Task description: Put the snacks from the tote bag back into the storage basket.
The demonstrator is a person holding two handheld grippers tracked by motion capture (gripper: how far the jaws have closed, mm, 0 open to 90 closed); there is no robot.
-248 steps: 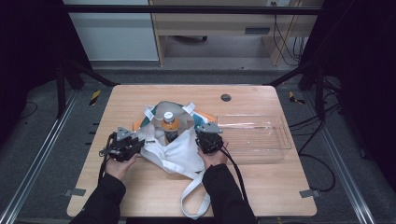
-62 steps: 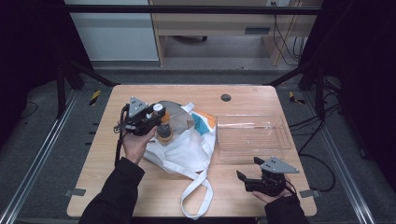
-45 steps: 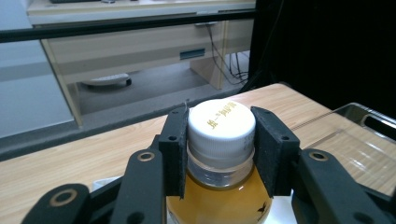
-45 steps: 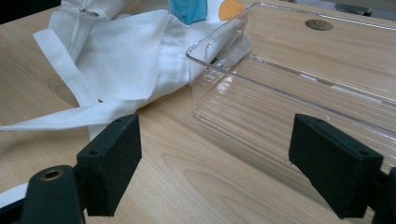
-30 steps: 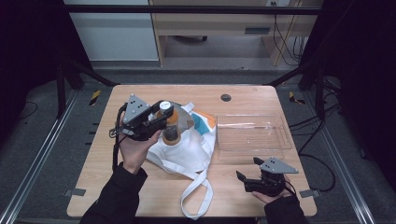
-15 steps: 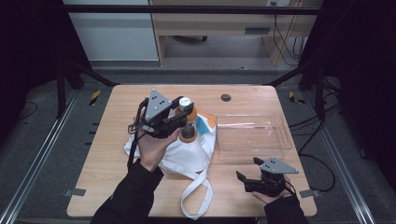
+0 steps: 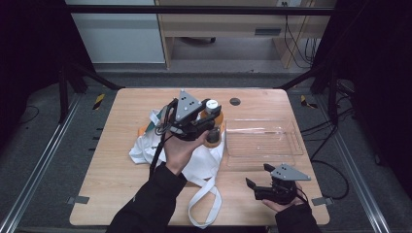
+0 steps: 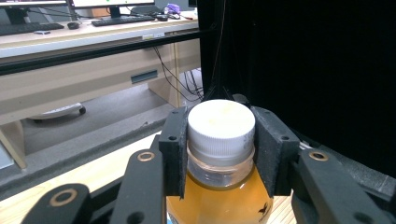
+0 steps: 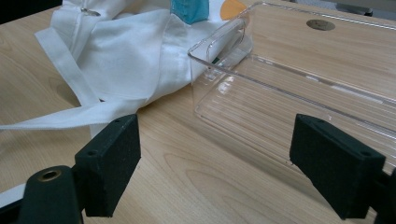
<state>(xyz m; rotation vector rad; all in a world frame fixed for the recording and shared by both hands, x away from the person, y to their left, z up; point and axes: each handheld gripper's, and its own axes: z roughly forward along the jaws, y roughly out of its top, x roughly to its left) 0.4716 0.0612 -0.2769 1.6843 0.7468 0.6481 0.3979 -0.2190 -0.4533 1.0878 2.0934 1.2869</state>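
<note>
Where claw (image 8: 219, 154) grips — bottle (image 8: 219, 196) cropped.

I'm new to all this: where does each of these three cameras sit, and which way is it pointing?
High view: fixed above the person's side, looking forward and down on the table; forearms, left gripper and right gripper show.
Left gripper view: rides the left gripper, looking along its jaws, shut on the bottle, toward a desk beyond.
Right gripper view: rides the right gripper, low over the table, facing the clear tray and white bag between open jaws.
Shared: high and right gripper views both show tray and bag.
</note>
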